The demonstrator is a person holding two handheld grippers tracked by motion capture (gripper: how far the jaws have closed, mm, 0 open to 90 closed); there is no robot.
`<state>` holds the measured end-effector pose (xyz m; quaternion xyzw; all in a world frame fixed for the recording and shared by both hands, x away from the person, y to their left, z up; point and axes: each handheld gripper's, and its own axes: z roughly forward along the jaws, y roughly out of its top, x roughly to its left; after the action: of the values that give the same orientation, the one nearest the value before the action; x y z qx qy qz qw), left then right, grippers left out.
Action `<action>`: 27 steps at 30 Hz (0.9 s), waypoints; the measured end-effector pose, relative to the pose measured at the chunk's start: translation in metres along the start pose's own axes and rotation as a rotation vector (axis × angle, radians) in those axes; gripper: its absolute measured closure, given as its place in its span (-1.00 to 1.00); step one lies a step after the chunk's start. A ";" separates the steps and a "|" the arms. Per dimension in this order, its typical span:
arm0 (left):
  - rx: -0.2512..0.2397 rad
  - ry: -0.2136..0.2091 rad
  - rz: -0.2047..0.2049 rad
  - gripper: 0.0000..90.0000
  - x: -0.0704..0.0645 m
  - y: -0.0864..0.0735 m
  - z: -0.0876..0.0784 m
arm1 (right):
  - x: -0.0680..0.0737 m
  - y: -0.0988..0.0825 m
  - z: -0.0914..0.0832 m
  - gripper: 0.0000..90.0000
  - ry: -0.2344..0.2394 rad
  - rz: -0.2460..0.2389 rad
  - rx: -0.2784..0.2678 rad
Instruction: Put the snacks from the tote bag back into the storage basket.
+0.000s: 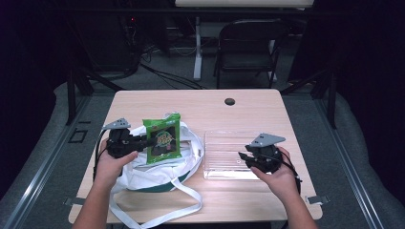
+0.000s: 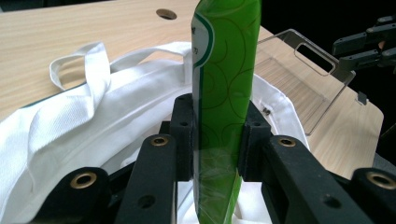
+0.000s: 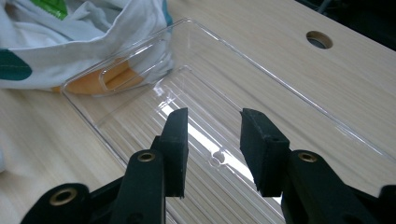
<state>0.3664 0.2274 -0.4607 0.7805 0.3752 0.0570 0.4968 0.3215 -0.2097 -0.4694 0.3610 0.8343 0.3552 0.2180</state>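
Note:
A green snack packet (image 1: 163,138) stands upright above a white cloth tote bag (image 1: 157,169) at the table's left. My left gripper (image 1: 145,141) is shut on the packet (image 2: 224,93), whose edge is pinched between the black pads (image 2: 183,135). The bag (image 2: 70,116) lies crumpled under it with its handles loose. To the right lies a clear plastic tray (image 1: 224,155), empty. My right gripper (image 1: 244,157) hovers at the tray's near right end, open, with nothing between its fingers (image 3: 177,149). In the right gripper view the tray (image 3: 261,70) spreads beneath the jaws and the bag (image 3: 88,42) touches its far end.
The wooden table (image 1: 200,105) has a round cable hole (image 1: 229,101) at the back. A bag strap (image 1: 181,195) trails toward the front edge. Behind the table stand a folding chair (image 1: 248,43) and a desk leg (image 1: 197,47).

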 end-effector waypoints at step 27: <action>-0.044 -0.047 0.040 0.61 -0.014 0.004 0.005 | 0.000 0.075 -0.006 0.34 0.220 -0.229 0.148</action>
<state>0.3612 0.2134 -0.4560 0.7777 0.3463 0.0569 0.5215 0.3512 -0.1764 -0.4091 0.2378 0.9126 0.3031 0.1372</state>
